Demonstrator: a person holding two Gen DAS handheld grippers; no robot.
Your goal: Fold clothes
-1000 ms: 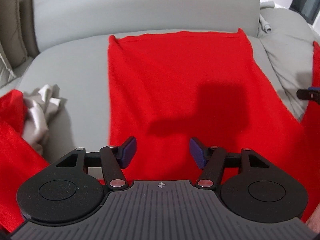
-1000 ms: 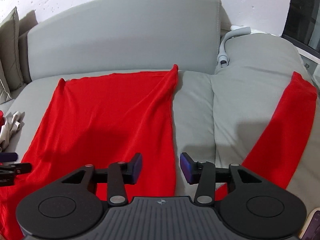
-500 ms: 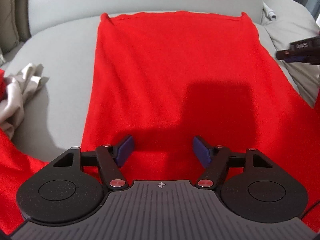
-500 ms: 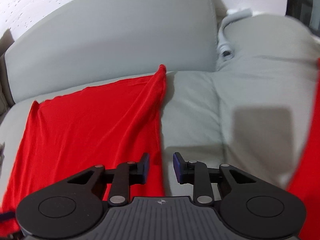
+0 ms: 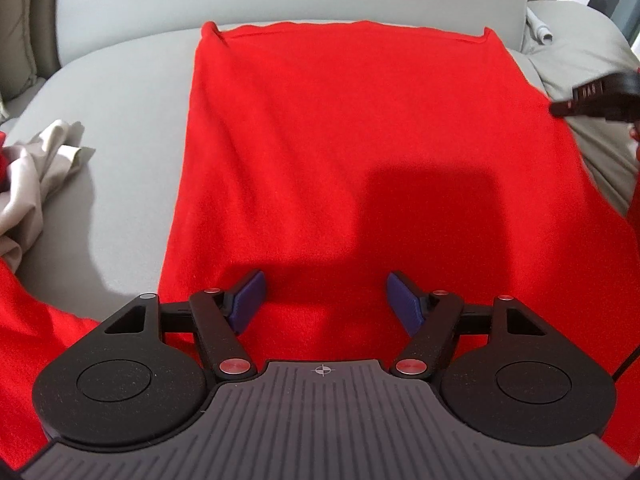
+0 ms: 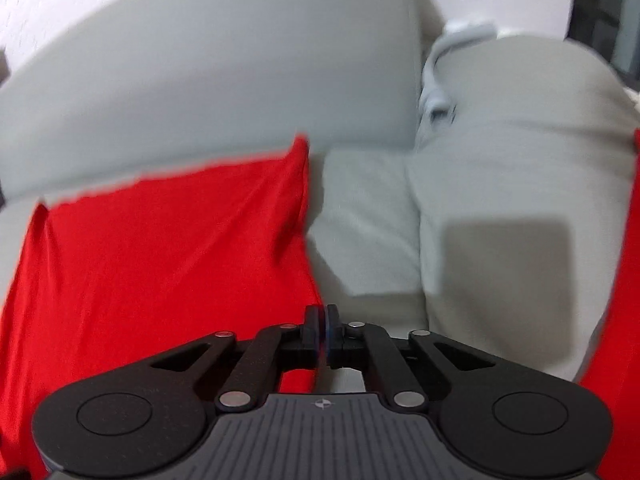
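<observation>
A: Red cloth, the garment (image 5: 360,152), lies flat on the grey sofa seat (image 5: 120,120), its far hem against the backrest; the left gripper (image 5: 322,300) hangs over its near part, fingers spread wide, holding nothing; a crumpled beige cloth (image 5: 36,176) sits by the seat's left edge.

B: And from the right wrist?

A: Blurred; the right gripper (image 6: 322,332) has its fingers pressed together at the garment's (image 6: 160,272) right edge, seemingly pinching it.
</observation>
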